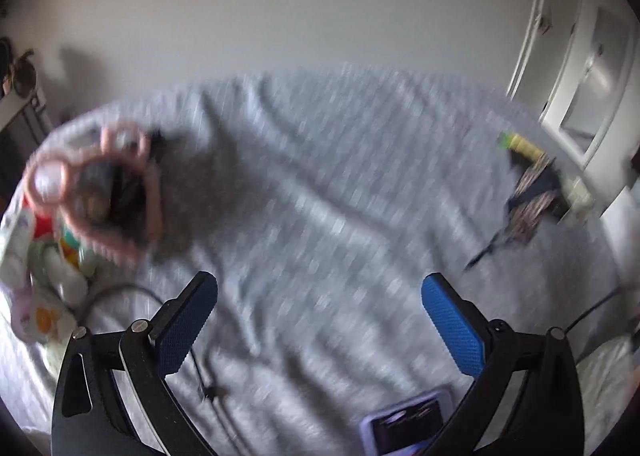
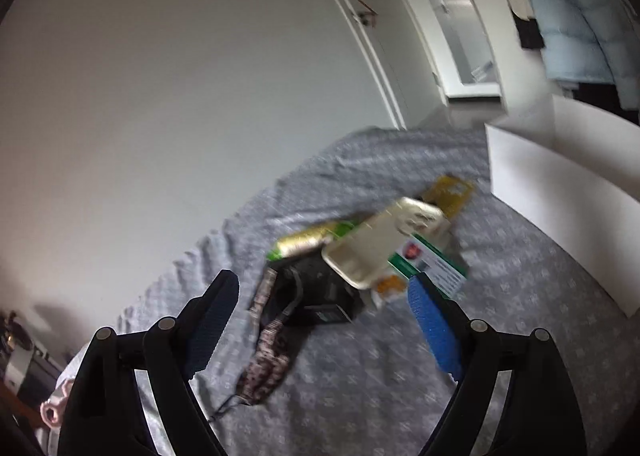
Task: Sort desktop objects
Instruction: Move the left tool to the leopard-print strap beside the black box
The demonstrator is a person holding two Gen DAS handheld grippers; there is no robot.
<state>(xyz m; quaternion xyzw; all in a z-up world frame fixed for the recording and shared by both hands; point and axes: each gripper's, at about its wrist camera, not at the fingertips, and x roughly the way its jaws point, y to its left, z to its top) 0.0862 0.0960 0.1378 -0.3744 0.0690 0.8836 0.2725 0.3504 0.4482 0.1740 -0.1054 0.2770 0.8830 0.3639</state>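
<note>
Both tongs wide apart, empty: left tongs point(image 1: 318, 320), right tongs point(image 2: 326, 320) just short of pile point(image 2: 372, 252) on bed point(image 2: 520, 316); green box point(image 2: 436, 268) label blurred, unreadable

Plain white wall point(image 1: 280, 15); white panelled wardrobe point(image 2: 452, 35); grey patterned bedspread point(image 1: 320, 195).

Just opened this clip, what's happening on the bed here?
A person is sorting clutter on a grey bedspread with two handheld tools. Both the left tool and the right tool are open and empty. The right one faces a pile of boxes; a pink basket sits at the left.
</note>
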